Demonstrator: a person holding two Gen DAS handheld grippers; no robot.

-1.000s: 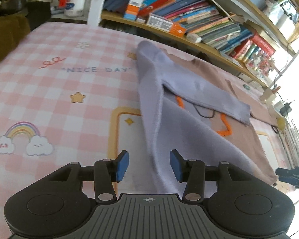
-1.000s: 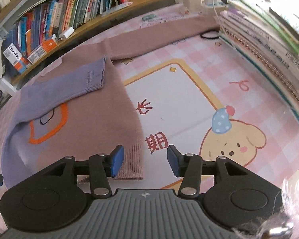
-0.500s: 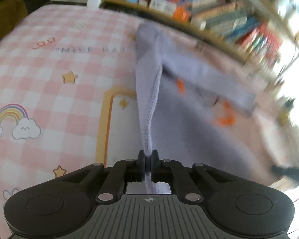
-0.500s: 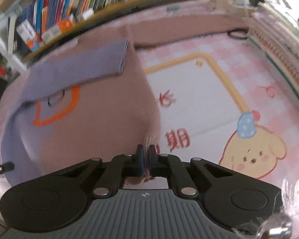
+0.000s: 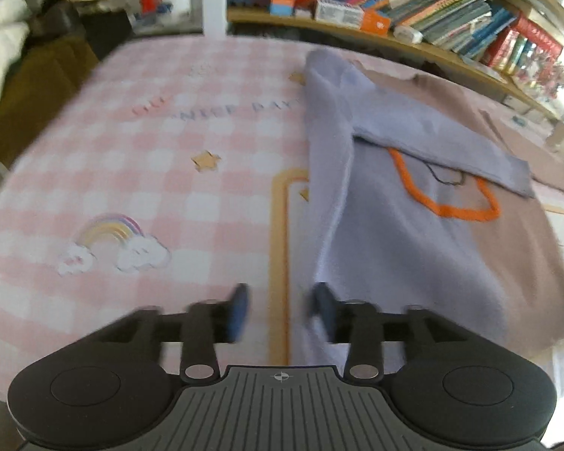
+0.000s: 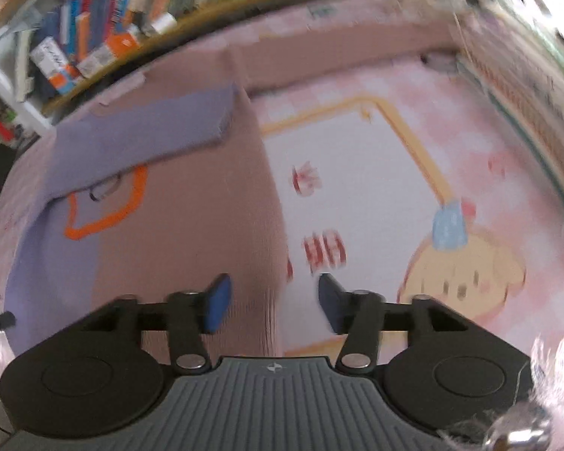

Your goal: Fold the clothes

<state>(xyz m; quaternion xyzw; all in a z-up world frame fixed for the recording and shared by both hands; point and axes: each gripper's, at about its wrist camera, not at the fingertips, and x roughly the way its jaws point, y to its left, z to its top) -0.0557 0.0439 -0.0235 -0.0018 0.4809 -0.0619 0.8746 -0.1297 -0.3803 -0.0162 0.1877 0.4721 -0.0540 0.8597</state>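
Sweater [image 5: 413, 248] lies flat on the pink checked mat [image 5: 161, 173], lilac on one side and mauve-brown on the other, with an orange outline stitched on its front. One lilac sleeve [image 5: 425, 139] is folded across the chest, its cuff ending near the sweater's mauve edge; in the right wrist view the same sleeve [image 6: 150, 139] crosses above the orange outline. The left gripper [image 5: 280, 310] hangs over the sweater's lilac hem corner; its jaws are opening, about half apart, and the blue pads [image 5: 238, 312] press on nothing, the hem edge lying between and beneath them. The right gripper [image 6: 270, 302] sits over the sweater's mauve hem corner [image 6: 259, 293], where the ribbed edge meets the mat's white panel; its jaws are also opening, roughly half apart, with the ribbed hem between them but not pinched. Beyond the sweater's collar end, a bookshelf [image 5: 413, 11] runs along the mat's far edge. Both views are motion-blurred.
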